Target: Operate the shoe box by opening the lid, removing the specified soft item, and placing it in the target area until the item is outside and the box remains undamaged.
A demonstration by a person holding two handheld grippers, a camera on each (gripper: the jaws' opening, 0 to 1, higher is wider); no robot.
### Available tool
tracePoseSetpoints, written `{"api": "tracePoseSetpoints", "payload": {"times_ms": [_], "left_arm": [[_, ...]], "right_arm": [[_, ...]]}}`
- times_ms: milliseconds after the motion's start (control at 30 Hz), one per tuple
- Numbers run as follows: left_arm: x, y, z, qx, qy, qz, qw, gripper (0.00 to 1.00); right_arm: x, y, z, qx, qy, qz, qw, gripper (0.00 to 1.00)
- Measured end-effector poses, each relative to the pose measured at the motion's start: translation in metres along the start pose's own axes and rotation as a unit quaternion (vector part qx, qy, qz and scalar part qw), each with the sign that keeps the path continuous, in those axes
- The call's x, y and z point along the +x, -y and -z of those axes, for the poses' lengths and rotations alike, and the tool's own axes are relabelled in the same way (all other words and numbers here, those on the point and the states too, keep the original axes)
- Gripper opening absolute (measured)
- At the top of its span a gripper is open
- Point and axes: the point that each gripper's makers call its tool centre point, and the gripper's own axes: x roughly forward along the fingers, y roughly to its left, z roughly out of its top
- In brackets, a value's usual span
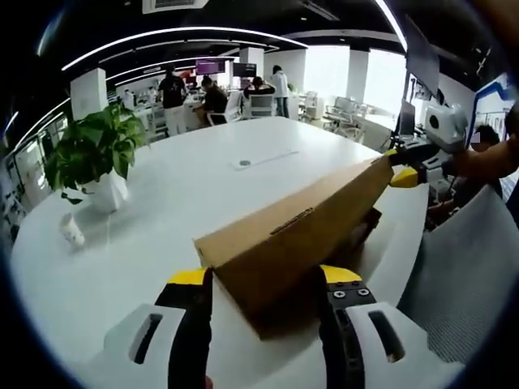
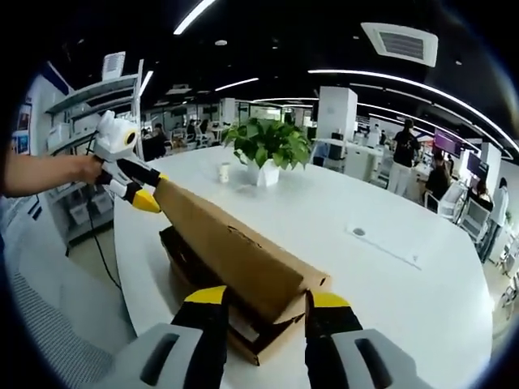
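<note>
So we're early-to-middle in this one. On the left of the left gripper view sits a leafy green plant in a white pot [image 1: 96, 158], well apart from the action, on the big white round tabletop [image 1: 186, 186].

Moving right, the brown cardboard shoe box [image 1: 280, 312] sits near the tabletop's edge, and its flat brown cardboard lid [image 1: 292, 231] is lifted at an angle off the base, one end each. The left hand-held gripper [image 1: 263, 279] has its yellow-tipped jaws either side of the near end of the lid, looks like it's pinching it. Further right, the right hand-held gripper [image 1: 405, 166] grips the far end.

In the right gripper view it's the mirror: left hand-held gripper [image 2: 150, 190] at the far corner, lid [image 2: 235, 251] sloping down to the right hand-held gripper [image 2: 263, 300], whose jaws sit close around the lid end.

So: lid mostly raised but not off or set aside yet. The soft item I can't make out at all; the box interior is dark and mostly hidden under the lid. I'd guess it's inside. Pulling it out and placing it is all left. Box looks undamaged.
</note>
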Motion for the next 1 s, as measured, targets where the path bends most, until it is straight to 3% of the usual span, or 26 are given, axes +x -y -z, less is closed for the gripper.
{"api": "tracePoseSetpoints", "payload": {"times_ms": [267,1000], "left_arm": [[0.002,-0.012,-0.018,0.000,0.019,-0.013,0.9997,0.48],[0.018,-0.064,-0.059,0.001,0.053,-0.077,0.9956,0.19]], "right_arm": [[0.004,0.016,-0.018,-0.010,0.018,0.021,0.9996,0.29],[0.025,0.069,-0.056,-0.022,0.044,0.079,0.9957,0.06]]}}
